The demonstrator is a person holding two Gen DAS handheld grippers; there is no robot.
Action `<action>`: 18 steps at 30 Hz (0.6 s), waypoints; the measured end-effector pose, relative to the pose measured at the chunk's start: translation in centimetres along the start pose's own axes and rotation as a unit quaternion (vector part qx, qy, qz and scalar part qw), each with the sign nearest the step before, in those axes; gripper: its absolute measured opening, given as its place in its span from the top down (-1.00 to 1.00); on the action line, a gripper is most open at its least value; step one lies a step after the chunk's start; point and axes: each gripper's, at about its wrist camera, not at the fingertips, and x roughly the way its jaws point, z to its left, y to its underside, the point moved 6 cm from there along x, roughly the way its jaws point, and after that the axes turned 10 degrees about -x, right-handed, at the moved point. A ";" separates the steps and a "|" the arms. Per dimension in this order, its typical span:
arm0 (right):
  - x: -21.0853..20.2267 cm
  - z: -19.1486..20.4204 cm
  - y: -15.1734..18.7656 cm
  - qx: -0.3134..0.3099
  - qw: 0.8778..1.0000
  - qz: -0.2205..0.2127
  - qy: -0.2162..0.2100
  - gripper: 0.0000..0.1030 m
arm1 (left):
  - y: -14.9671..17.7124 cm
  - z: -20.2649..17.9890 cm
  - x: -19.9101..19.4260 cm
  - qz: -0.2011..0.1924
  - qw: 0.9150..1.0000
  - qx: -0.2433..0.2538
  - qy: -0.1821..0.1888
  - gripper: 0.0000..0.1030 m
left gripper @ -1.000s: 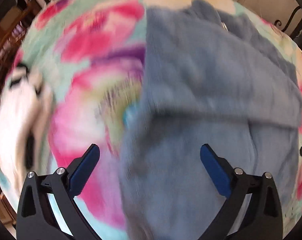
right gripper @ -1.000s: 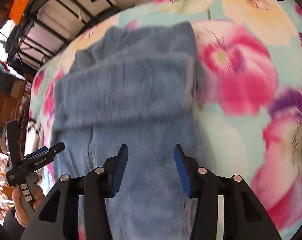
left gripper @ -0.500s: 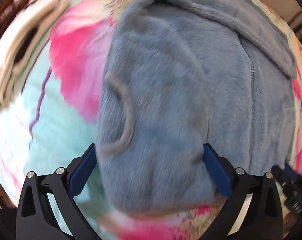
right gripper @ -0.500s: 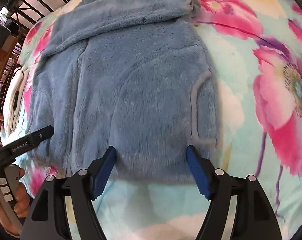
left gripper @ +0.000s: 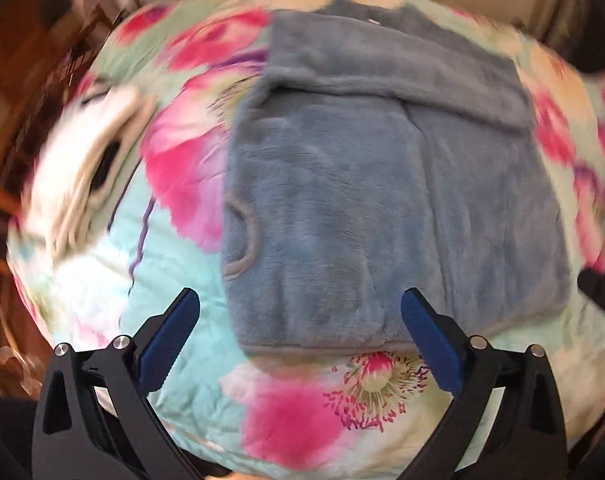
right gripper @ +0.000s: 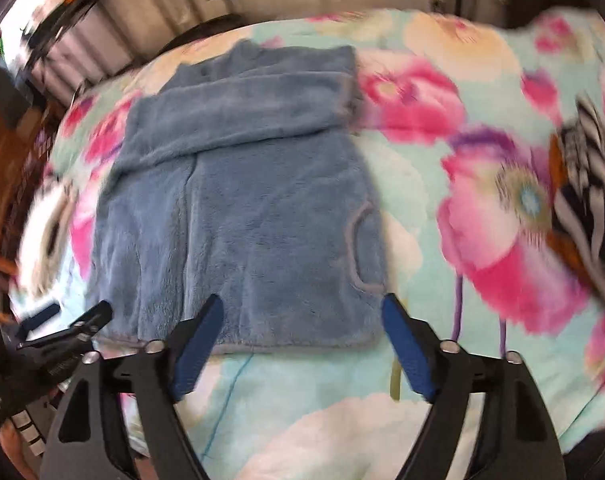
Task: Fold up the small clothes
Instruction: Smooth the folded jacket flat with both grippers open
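Note:
A blue fleece jacket [left gripper: 366, 200] lies flat on the floral bedspread [left gripper: 302, 420], its sleeves folded across the top into a band [left gripper: 402, 68]. My left gripper [left gripper: 302, 312] hovers open above the jacket's near hem, nothing between its blue pads. In the right wrist view the same jacket [right gripper: 242, 208] fills the middle. My right gripper [right gripper: 302, 316] hangs over the hem with its jaws opening and nothing between them. The left gripper [right gripper: 62, 332] shows at that view's lower left, with part of a hand under it.
A white garment with dark markings [left gripper: 90, 160] lies on the bed left of the jacket. A black-and-white striped garment with orange [right gripper: 586, 184] lies at the right. Dark metal bed rails [right gripper: 82, 40] and a wall run along the far side.
Both grippers have pulled back toward the near edge of the bed, from over the jacket's body to its hem. The right gripper's jaws have spread wider. The jacket lies unmoved.

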 end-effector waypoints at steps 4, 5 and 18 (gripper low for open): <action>2.9 1.1 0.1 -0.061 0.997 0.031 0.038 -0.80 | 1.8 -0.4 2.6 0.015 0.998 0.051 -0.044 -0.91; 4.2 0.8 0.5 -0.067 0.995 0.049 0.048 -0.80 | 2.4 -0.3 3.6 0.033 0.997 0.047 -0.042 -0.91; 6.2 -3.0 1.5 0.055 0.995 0.079 -0.004 -0.93 | 1.7 0.0 3.7 0.033 0.999 0.014 -0.022 -0.92</action>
